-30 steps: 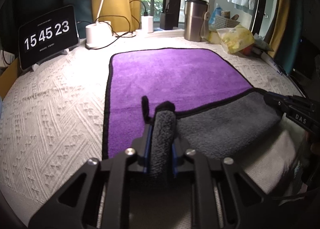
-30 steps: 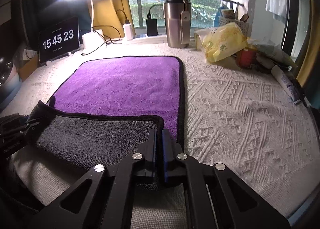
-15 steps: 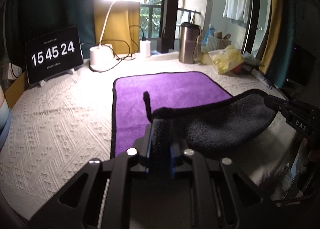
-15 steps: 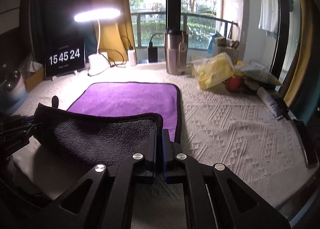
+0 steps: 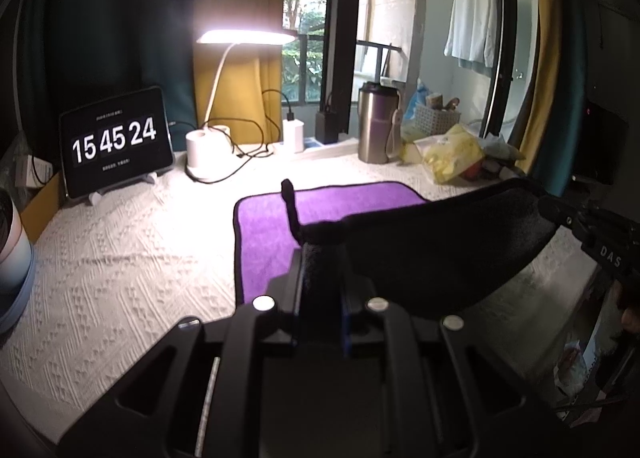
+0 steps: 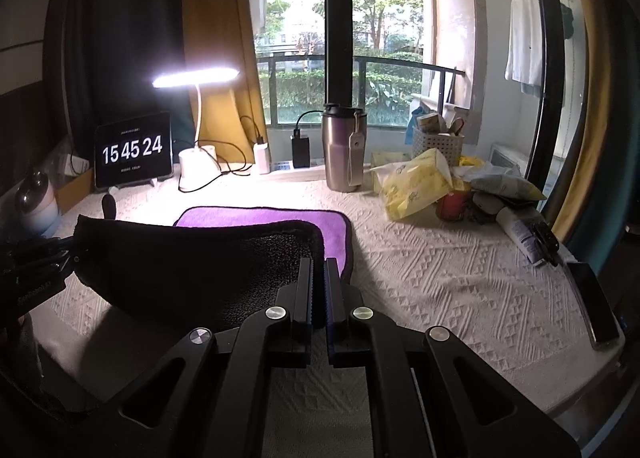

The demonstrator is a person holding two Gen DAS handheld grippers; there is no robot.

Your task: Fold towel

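Note:
The towel is purple on top and dark grey underneath. Its far part lies flat on the white textured cloth; it also shows in the right wrist view. My left gripper is shut on the near left corner. My right gripper is shut on the near right corner. Both hold the near edge lifted above the table, so the grey underside hangs between them and hides the towel's near part.
A clock tablet, a lit lamp with cables and a steel tumbler stand at the back. Yellow bags, a tube and a phone lie at the right. A mug stands at the left.
Both grippers have risen with the towel's near corners. The near edge has come off the table and the grey underside now hangs higher, covering more of the purple side.

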